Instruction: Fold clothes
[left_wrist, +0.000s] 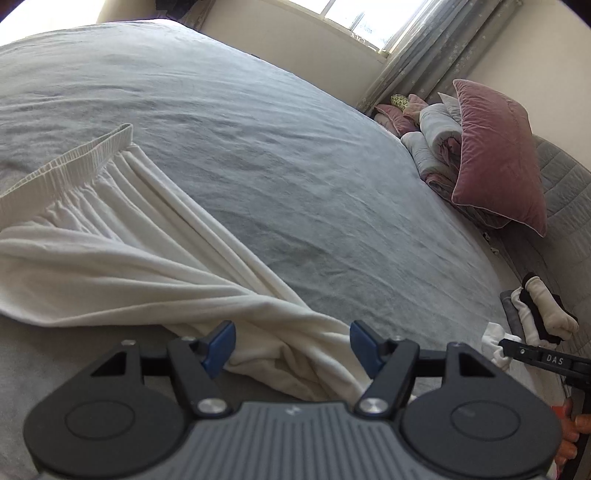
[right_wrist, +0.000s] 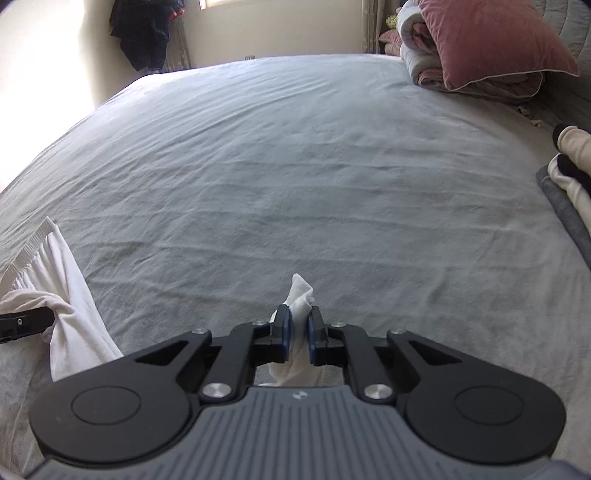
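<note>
Right wrist view: our right claw (right_wrist: 298, 334) is pinched tight on a bunched end of the white pants (right_wrist: 70, 295), probably to drag it out straight. Left claw (left_wrist: 291, 347) gapes wide over the cloth on the bed (left_wrist: 258, 147), gripping nothing.

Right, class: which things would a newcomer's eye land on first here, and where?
The white elastic-waist garment sprawls across the grey bed sheet, with the open left gripper straddling its near end. The right gripper pinches a white corner. A pink velvet pillow leans on bedding near the curtain.
</note>
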